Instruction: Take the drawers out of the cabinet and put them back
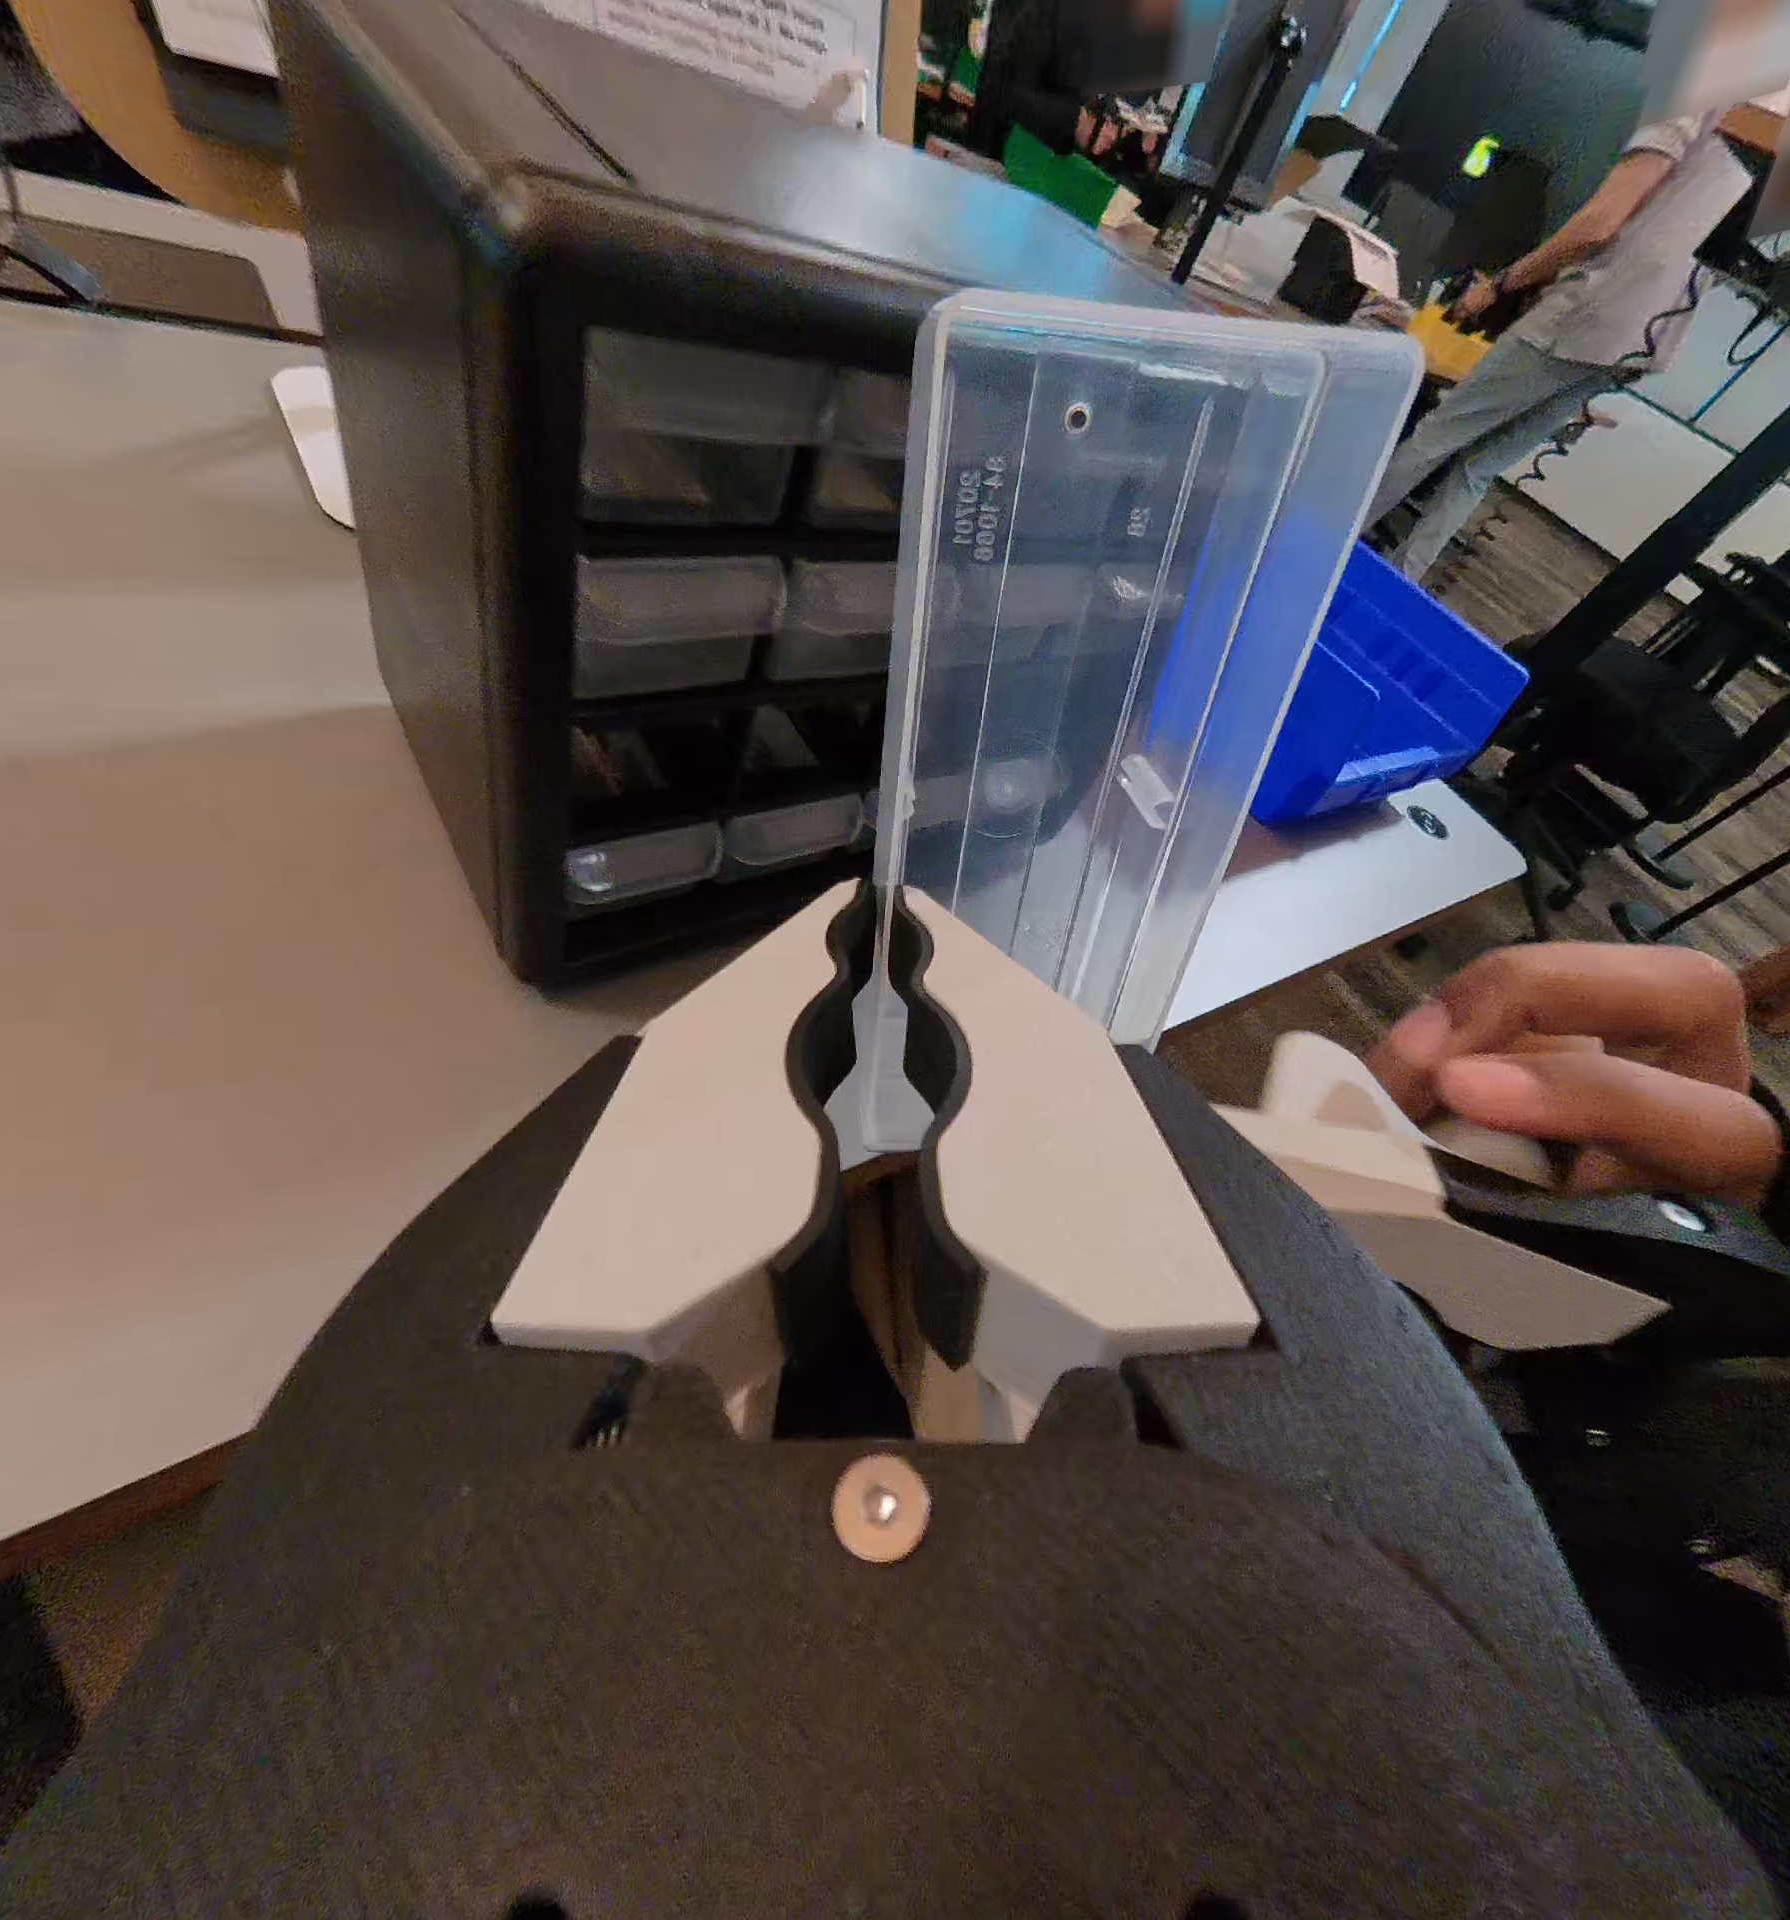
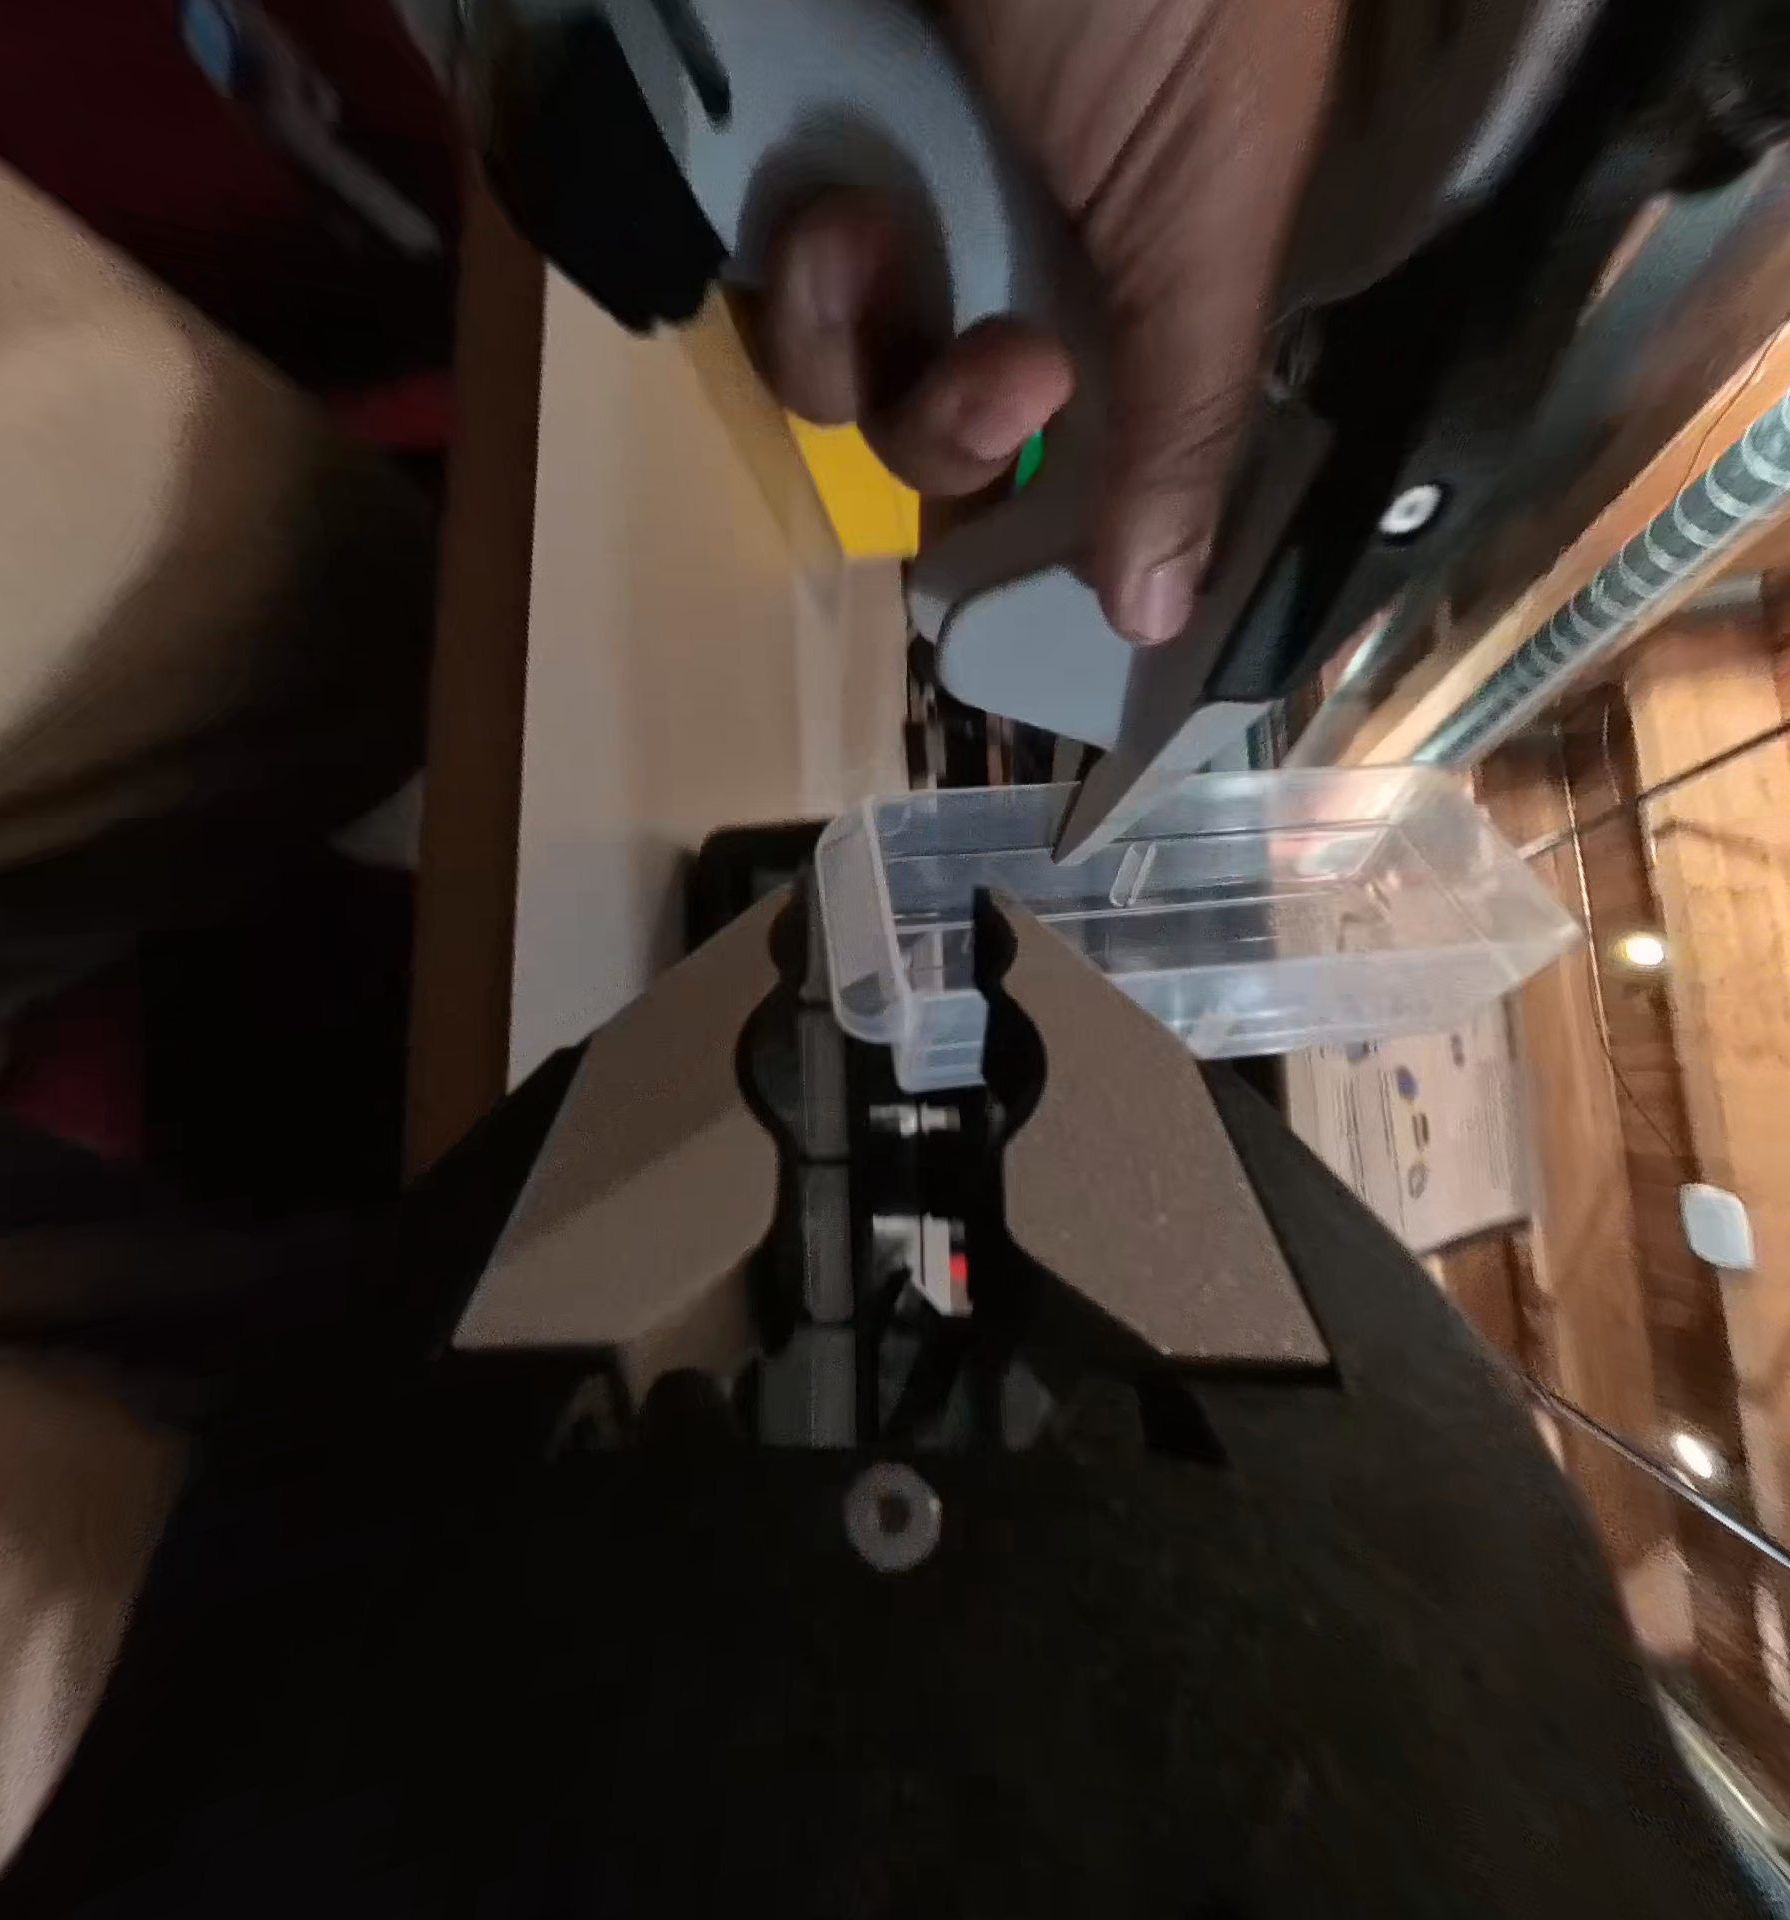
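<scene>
- Drawer (image 1: 1130,665), clear plastic, is out of the cabinet (image 1: 579,582) and held up in the air in front of it, stood on end with its underside facing the left wrist camera
- Left gripper (image 1: 883,935) has its fingers closed down on a thin edge of the drawer, which runs between the two pads with almost no gap
- Cabinet is black, standing on a pale table (image 1: 143,831); its front shows rows of small clear drawers, and some slots in the lower rows look dark and empty
- The held drawer covers the right part of the cabinet front, so those slots cannot be read
- Blue bin (image 1: 1390,707) sits on the table just behind the drawer, to the right of the cabinet; a person stands well back in the room
- Right gripper (image 2: 896,914) is narrowly parted around the near end of the same drawer (image 2: 1182,914), one finger inside the end wall and the other outside; the blur hides whether the pads press on it
- Only the right wrist view shows the drawer's open, empty inside and a hand (image 2: 1078,343) on the other gripper above it
- Only the left wrist view shows the cabinet, the table and the bin; it also catches a hand (image 1: 1597,1070) on the other gripper at the right edge
</scene>
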{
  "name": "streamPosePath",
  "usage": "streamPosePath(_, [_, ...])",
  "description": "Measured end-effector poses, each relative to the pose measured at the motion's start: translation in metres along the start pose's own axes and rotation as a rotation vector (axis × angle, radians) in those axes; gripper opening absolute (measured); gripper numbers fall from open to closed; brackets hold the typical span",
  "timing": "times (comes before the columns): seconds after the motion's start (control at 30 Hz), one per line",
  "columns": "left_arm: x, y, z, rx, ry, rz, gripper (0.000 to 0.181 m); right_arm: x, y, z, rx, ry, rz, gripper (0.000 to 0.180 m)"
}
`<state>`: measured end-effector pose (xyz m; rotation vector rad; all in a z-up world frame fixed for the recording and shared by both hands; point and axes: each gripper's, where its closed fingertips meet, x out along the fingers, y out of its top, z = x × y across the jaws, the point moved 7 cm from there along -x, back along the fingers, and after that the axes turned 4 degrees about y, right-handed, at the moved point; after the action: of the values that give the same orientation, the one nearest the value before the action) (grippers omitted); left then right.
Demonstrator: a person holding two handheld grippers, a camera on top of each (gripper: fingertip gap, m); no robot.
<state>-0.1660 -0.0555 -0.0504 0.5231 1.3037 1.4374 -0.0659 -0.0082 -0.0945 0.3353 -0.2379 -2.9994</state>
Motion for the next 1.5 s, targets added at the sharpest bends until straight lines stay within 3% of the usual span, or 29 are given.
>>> streamPosePath(0.07, [0.008,-0.007,0.009,-0.005,-0.018,-0.020,0.000,0.011,-0.010,-0.004,-0.026,0.007,-0.126,0.051])
streamPosePath(0.13, [0.015,-0.010,0.012,-0.022,-0.002,-0.024,0.000,0.017,-0.019,-0.008,-0.068,0.003,-0.218,0.037])
streamPosePath(0.23, [0.020,-0.011,0.011,-0.009,-0.008,-0.014,0.000,0.015,-0.021,-0.014,-0.088,0.017,-0.192,0.015])
streamPosePath(0.33, [0.022,-0.014,0.007,-0.026,-0.057,-0.012,0.002,0.012,-0.023,-0.013,0.020,0.086,-0.155,0.015])
streamPosePath(0.43, [0.020,-0.014,0.004,-0.040,-0.133,0.014,0.038,0.004,-0.022,-0.008,0.081,0.092,-0.052,0.015])
streamPosePath(0.57, [0.009,-0.006,-0.007,-0.009,-0.210,0.148,0.064,-0.008,-0.018,-0.003,0.125,0.129,0.108,0.015])
streamPosePath(0.7, [-0.006,0.003,-0.031,-0.025,-0.206,0.329,0.056,-0.010,-0.017,-0.005,0.264,0.263,0.214,0.015])
streamPosePath(0.83, [0.003,-0.011,-0.059,0.029,-0.092,0.301,0.056,-0.011,-0.016,-0.006,0.443,0.459,0.313,0.015])
streamPosePath(1.03, [0.030,-0.020,-0.069,0.008,-0.155,0.224,0.059,-0.002,-0.024,0.013,0.677,0.664,0.421,0.015])
streamPosePath(1.17, [0.030,-0.005,-0.082,0.044,-0.114,0.296,0.053,0.011,-0.033,0.022,0.810,0.876,0.419,0.015])
streamPosePath(1.5, [0.014,-0.002,-0.092,0.004,-0.110,0.358,0.045,0.037,-0.044,0.041,0.920,0.929,0.401,0.014])
